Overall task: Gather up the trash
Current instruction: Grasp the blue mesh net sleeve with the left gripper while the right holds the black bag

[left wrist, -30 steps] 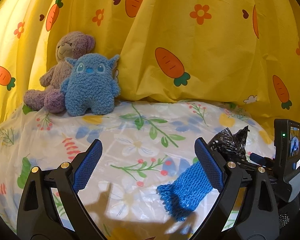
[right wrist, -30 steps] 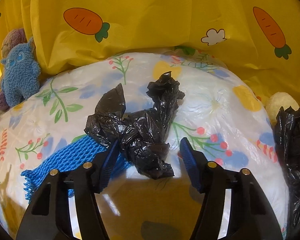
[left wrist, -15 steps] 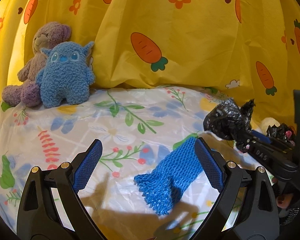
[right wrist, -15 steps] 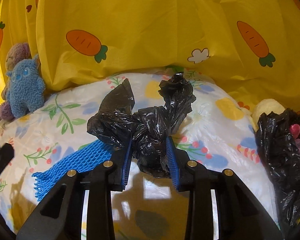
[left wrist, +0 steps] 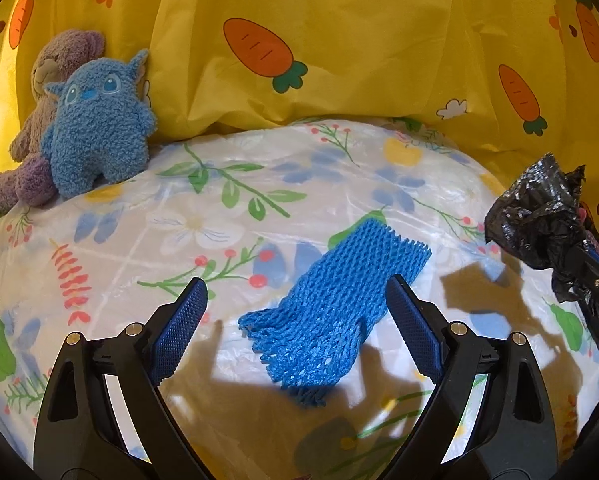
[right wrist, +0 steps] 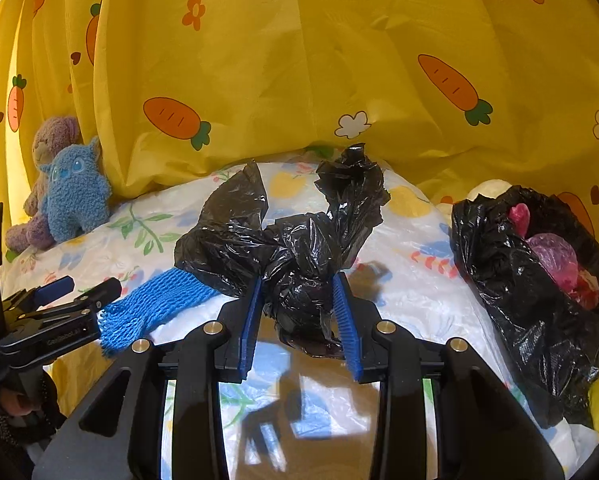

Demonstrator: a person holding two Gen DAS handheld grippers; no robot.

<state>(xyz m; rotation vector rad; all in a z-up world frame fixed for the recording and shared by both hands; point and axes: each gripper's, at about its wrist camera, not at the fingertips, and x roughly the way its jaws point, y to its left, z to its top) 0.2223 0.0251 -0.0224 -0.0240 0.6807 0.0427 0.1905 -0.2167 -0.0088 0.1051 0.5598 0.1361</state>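
While my right gripper (right wrist: 299,312) clamps the crumpled black bag (right wrist: 295,248) just above the table (left wrist: 203,248), I judge the step in hand to be carrying it to the open trash bag (right wrist: 539,280) at the table's right edge, which already holds something pink. The yellow carrot curtain (right wrist: 299,60) hangs along the back edge, and two plush toys (left wrist: 79,120) sit in the back left corner; neither is trash, so I leave them alone. The blue foam net (left wrist: 339,308) lies near the front edge, right of the middle, flat on the flowered cover. My left gripper (left wrist: 295,328) hovers over it with jaws spread wide and holding nothing, the net's frayed end between them.

To do this well, I would lift the crumpled bag clear of the net before swinging right, since one loose flap hangs close over the net's far end. I would release only once it is over the trash bag's mouth, because that rim sags and looks easy to push shut.
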